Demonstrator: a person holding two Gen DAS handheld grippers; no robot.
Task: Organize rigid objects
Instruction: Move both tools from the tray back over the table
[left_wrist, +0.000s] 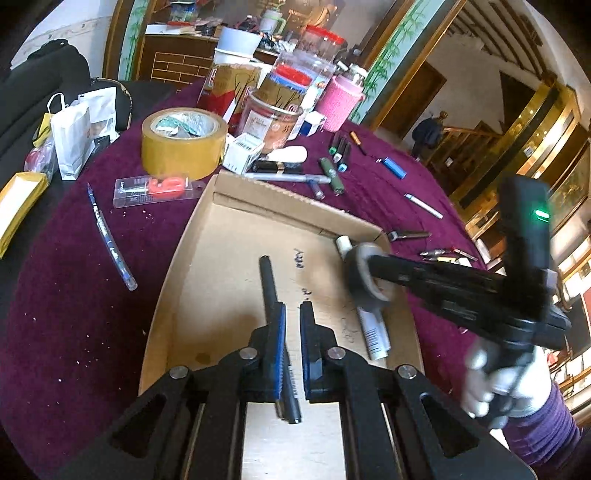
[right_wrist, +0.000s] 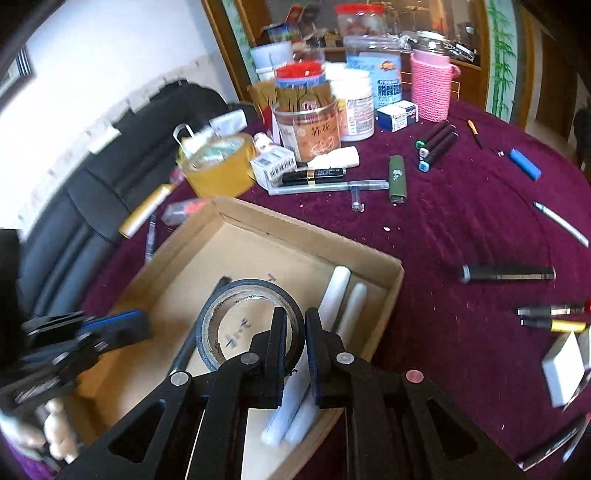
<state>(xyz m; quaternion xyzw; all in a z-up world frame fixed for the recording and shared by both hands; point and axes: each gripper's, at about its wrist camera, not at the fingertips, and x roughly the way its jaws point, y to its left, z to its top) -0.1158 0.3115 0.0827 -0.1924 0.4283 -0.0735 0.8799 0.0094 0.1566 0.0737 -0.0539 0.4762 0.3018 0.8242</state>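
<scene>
Seemingly flat in the cardboard tray (left_wrist: 207, 236), black pen (left_wrist: 269, 280) pointing away, left gripper (left_wrist: 292, 317) narrow, empty.

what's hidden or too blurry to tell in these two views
- Black pen, left wrist view: its lower half is hidden behind the left gripper.
- White markers, right wrist view: their middles are covered by the right gripper and the black tape roll.
- Handwriting on the cardboard tray floor: too small and blurred to read.

A cardboard tray (right_wrist: 384, 275) sits on the table (right_wrist: 443, 229). Inside it, markers (right_wrist: 341, 291) lie along its right wall and a pen (left_wrist: 269, 280) near its middle. Jars (right_wrist: 354, 107) crowd the table's far edge.
</scene>
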